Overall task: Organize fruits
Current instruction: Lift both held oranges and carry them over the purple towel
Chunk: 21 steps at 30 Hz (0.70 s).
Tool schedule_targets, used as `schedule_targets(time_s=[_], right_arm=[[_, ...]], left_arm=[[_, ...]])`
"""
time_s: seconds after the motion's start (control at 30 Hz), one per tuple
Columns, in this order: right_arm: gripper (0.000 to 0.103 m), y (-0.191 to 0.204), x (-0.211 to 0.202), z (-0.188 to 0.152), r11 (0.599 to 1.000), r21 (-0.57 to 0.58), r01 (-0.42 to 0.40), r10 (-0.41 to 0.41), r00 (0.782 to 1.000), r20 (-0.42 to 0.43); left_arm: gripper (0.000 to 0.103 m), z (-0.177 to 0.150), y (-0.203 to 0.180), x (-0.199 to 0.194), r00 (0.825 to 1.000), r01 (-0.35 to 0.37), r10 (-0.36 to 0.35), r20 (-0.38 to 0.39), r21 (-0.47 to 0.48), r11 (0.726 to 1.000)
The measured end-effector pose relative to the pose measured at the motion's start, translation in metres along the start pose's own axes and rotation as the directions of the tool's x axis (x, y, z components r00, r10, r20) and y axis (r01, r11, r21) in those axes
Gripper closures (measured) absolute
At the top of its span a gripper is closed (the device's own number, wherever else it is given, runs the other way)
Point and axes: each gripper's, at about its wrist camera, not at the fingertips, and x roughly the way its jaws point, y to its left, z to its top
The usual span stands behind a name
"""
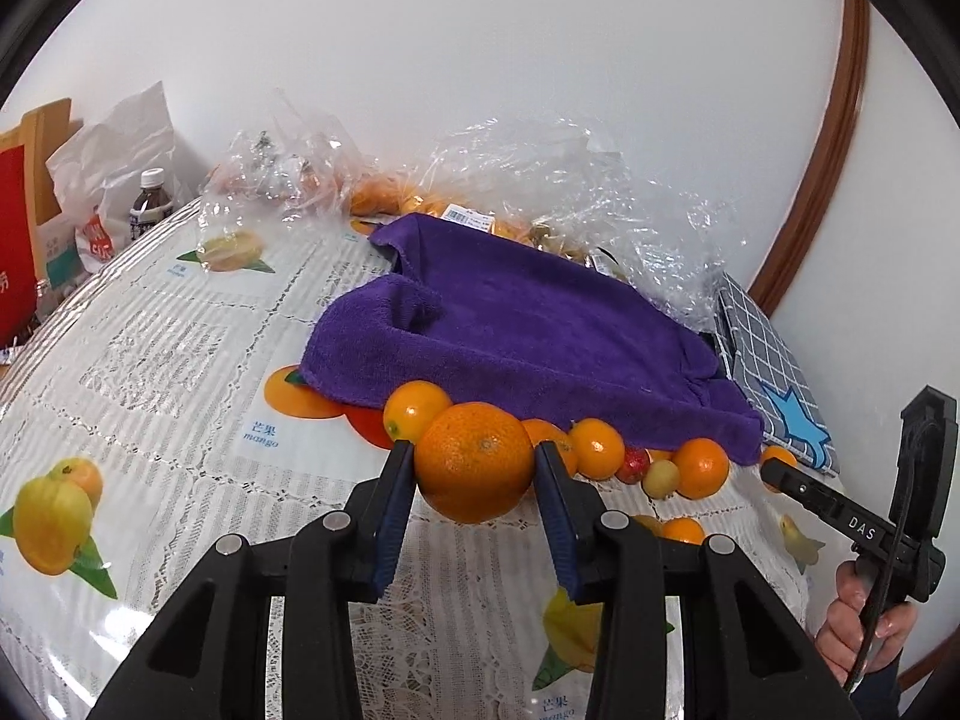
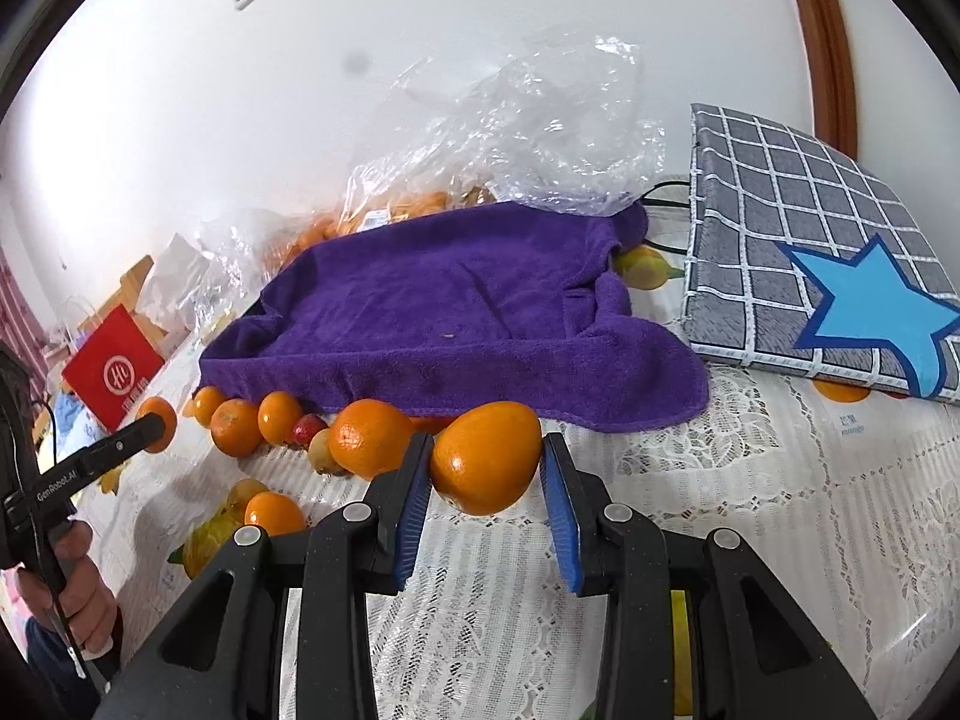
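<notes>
Purple terry cloth — a towel spread over the counter — marks where the fruit is being gathered, and a row of small oranges already lines its near edge, with a little red fruit and a pale yellow one tucked among them. That row looks like the finished part; my guess is the job is around midway. Each tool is busy: the left tool has its pads pressed on a large orange just in front of the row, and the right tool grips another orange near the towel's right corner. One loose orange sits apart on the lace cloth, not yet lined up. Behind the towel, crinkled clear plastic bags hold more orange fruit — how many I cannot tell. A grey checked bag with a blue star lies flat to the right, its contents hidden.
</notes>
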Motion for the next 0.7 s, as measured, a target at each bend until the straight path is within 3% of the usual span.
schedule_targets(time_s=[0.27,0.37,0.47,0.7], right_arm=[[0.067,-0.002,-0.005,0.004,1.0,0.011,-0.004,0.004,1.0,0.001],[0.067,0.003,-0.01,0.013,1.0,-0.009,0.004,-0.004,1.0,0.016],[0.067,0.009,-0.014,0.027,1.0,-0.026,0.004,-0.003,0.999,0.032],[0.067,0.022,-0.005,0.073,0.996,-0.077,0.043,-0.038,0.997,0.063]], left_arm=[[0.065,0.001,0.007,-0.011,0.998,-0.031,0.033,0.047,-0.034,0.999],[0.065,0.01,0.005,-0.018,0.998,0.0,0.001,0.06,-0.021,1.0],[0.065,0.029,-0.001,-0.026,0.995,0.028,-0.028,0.092,-0.006,1.0],[0.065,0.082,-0.014,-0.015,0.989,-0.033,0.031,0.141,0.01,0.999]])
